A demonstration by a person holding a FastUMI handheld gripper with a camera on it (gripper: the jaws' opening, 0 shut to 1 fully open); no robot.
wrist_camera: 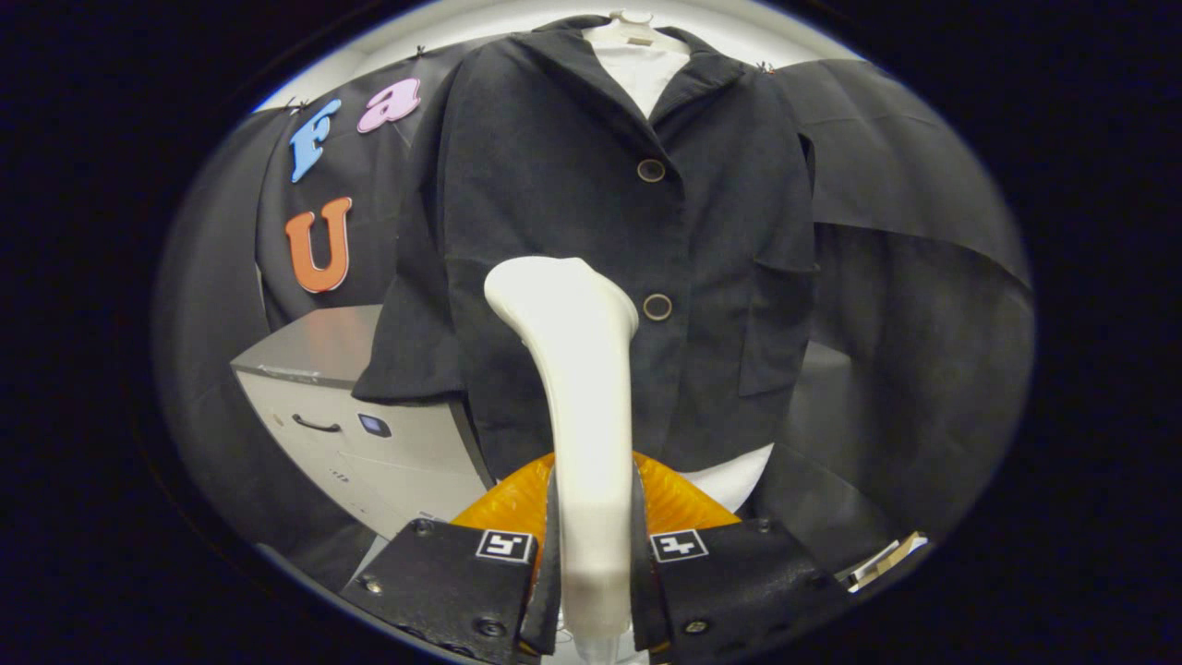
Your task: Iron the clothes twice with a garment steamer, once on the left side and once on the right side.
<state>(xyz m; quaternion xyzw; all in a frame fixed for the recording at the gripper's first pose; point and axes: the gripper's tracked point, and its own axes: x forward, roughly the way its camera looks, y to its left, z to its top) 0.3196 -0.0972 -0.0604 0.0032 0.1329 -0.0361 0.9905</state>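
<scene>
Clamped between the two fingers of the gripper was the handle of the steamer, both fingers pressing on its sides. From there the steamer rose ahead of the fingers, its broad head up against the jacket, on the panel left of the button row and level with the lower button. Whether the head touched the cloth or hung just short of it could not be told. An orange base showed behind the handle, just beyond the fingers.

The jacket hung buttoned on a hanger, over a white shirt that showed at the collar and the hem. A grey cabinet stood behind it, beside the left sleeve.

By my reading, the steamer was already in hand and the work was on the left side, about halfway down it. No steam showed, and the cloth gave no sign of which parts had been pressed. The right side, with its pocket, probably remained to be done.
</scene>
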